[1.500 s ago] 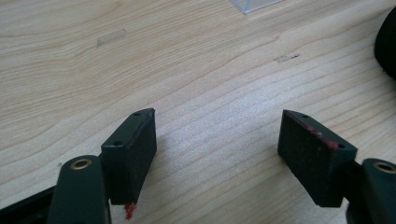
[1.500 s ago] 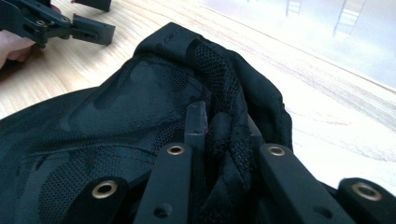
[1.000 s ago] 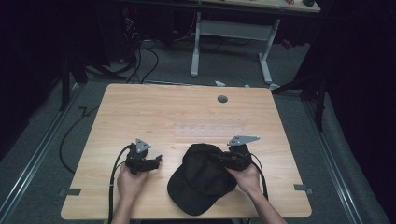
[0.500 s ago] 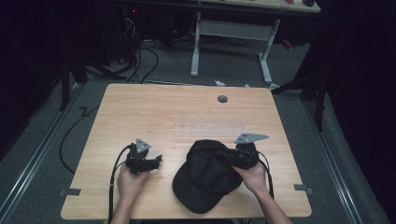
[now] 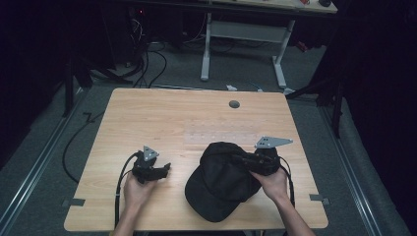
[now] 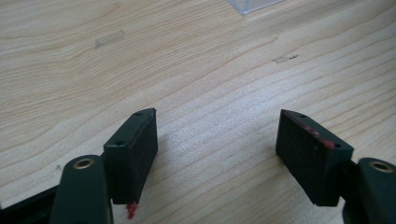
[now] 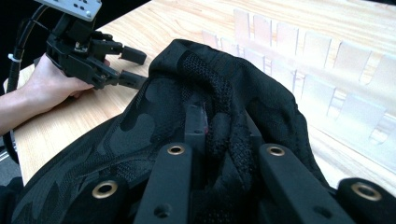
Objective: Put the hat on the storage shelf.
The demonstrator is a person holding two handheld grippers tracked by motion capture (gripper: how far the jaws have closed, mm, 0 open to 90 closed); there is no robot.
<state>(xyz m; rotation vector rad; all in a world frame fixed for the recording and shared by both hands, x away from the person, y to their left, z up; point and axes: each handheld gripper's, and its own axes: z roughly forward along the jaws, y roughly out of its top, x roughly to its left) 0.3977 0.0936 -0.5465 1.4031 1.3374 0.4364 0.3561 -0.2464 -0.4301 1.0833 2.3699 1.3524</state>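
A black cap (image 5: 220,184) with a camouflage pattern and a mesh back lies at the front middle of the wooden table (image 5: 187,118), its brim toward the front edge. My right gripper (image 5: 248,162) is shut on the cap's mesh back (image 7: 219,100), bunching the cloth up; the fabric hides most of one jaw (image 7: 208,128). My left gripper (image 5: 166,169) rests on the table left of the cap and apart from it, open, with only bare wood between its pads (image 6: 217,114). The right gripper view also shows the left gripper (image 7: 130,67), held in a hand.
A clear plastic slotted strip (image 7: 322,56) lies flat on the table just beyond the cap (image 5: 221,138). A round grey grommet (image 5: 234,104) sits near the far edge. Behind the table stand a white-legged desk (image 5: 246,44) and floor cables (image 5: 147,59).
My right gripper has pulled the cap a little to the right, with its back bunched higher. The left gripper has stayed in place, open.
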